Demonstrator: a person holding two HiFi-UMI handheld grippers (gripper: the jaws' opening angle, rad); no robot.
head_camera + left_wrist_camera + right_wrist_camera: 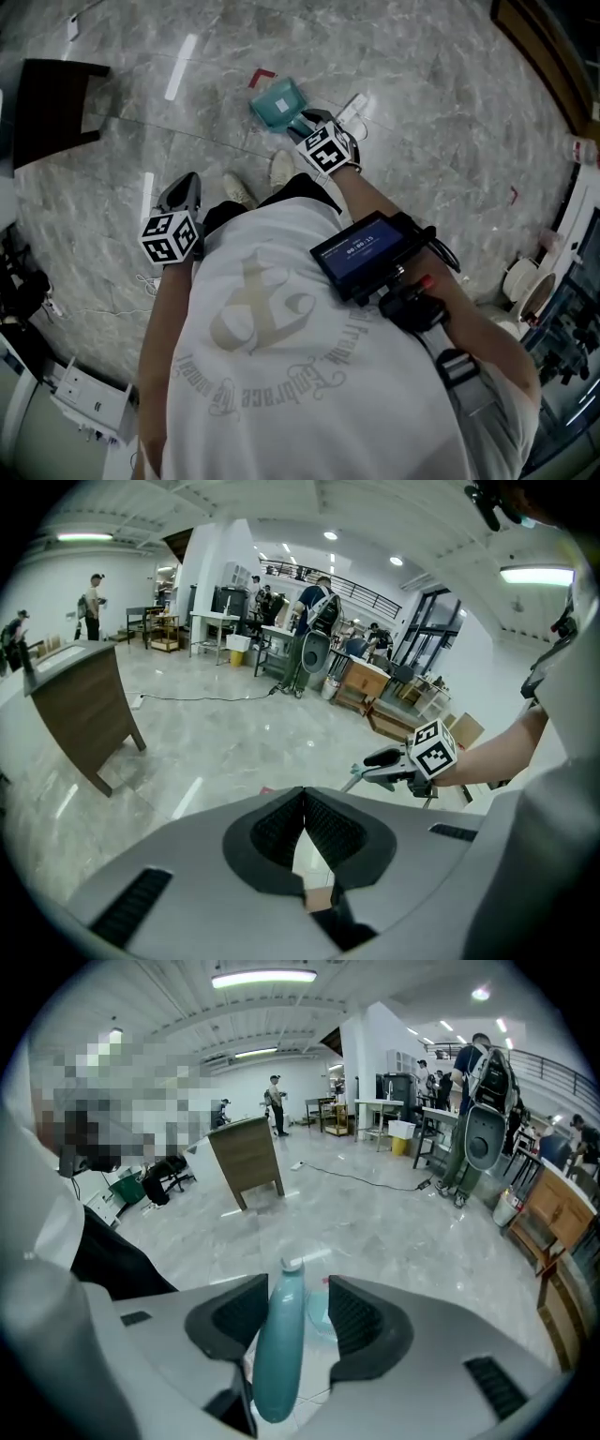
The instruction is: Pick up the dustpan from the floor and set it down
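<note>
Well, the right tongs [298,1290] are standing wide open, with the dustpan's teal handle [277,1354] running up between the jaws. It is lying close against one pad and leaving a clear gap to the other, so nothing is squeezing it. The left tongs [303,803] are hanging clenched on nothing at the person's side, well apart from the work. Seen from the head view, the dustpan [278,100] looks to be resting on the marble floor [422,112], just ahead of the person's shoes [242,190]. Its scoop is pointing away, near a small red mark [262,75], and the right tongs are hovering over its handle end. I'm judging it to be a light, thin plastic thing, stiff enough to be keeping its shape but likely flexing at the scoop's lip. It looks smooth enough to be sliding on the polished floor or swivelling in a loose grip. The rounded handle is looking like the sensible place to take hold, partway along rather than at the tip, with the pads bearing squarely on its flanks. The scoop's weight is hanging forward, so a firm squeeze is going to matter.
</note>
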